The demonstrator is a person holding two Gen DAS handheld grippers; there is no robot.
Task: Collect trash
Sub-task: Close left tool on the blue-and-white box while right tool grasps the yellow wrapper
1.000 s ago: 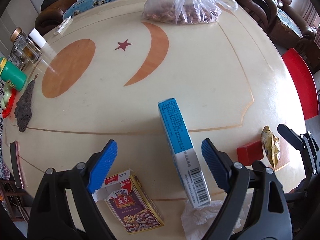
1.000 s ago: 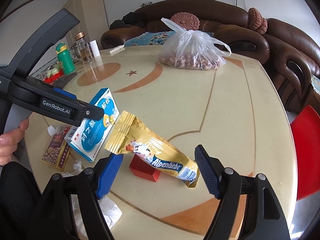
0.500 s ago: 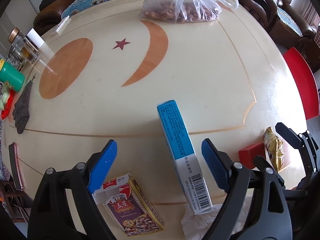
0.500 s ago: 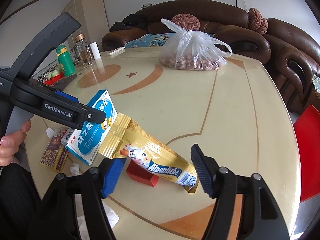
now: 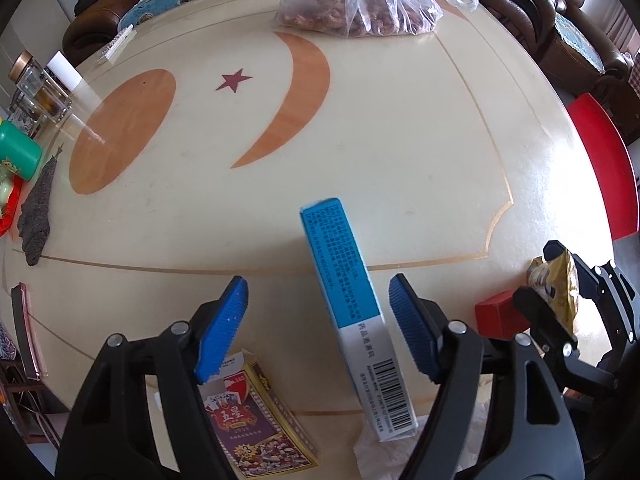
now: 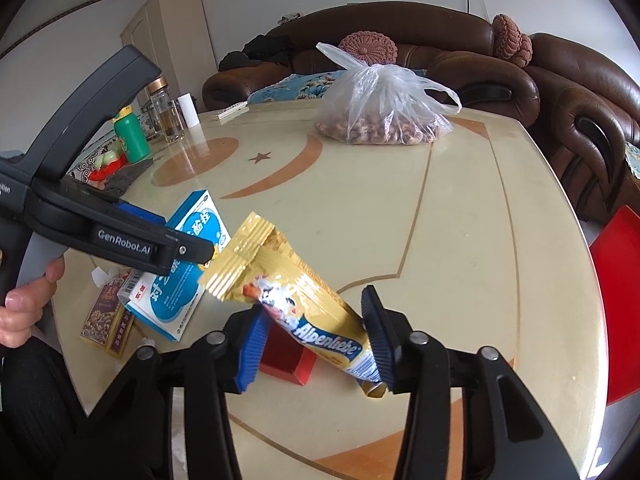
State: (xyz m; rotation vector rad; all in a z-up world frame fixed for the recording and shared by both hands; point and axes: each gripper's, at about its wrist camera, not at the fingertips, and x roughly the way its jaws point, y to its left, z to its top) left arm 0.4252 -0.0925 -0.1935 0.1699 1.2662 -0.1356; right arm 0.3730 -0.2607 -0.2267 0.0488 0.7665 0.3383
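In the left wrist view a blue-and-white medicine box (image 5: 344, 288) stands on its long edge on the round table (image 5: 400, 160). My left gripper (image 5: 318, 280) straddles it with jaws closing; the right pad is near the box, the left pad well clear. A purple card pack (image 5: 256, 432) and a crumpled tissue (image 5: 384, 452) lie beneath. In the right wrist view my right gripper (image 6: 314, 300) is closing on a gold candy wrapper (image 6: 304, 304), both pads against its sides. The wrapper leans on a small red box (image 6: 284, 356). The medicine box (image 6: 188, 256) shows behind the left gripper's body (image 6: 120, 240).
A plastic bag of nuts (image 6: 384, 120) sits at the table's far side. A green bottle (image 6: 130, 136), glass jar (image 6: 164, 112) and grey cloth (image 5: 38, 216) line the left edge. A red stool (image 6: 616, 300) stands right. A brown sofa (image 6: 440, 52) runs behind.
Both pairs of jaws have narrowed. The right pads have come in against the gold wrapper. The left pads have drawn closer around the standing box.
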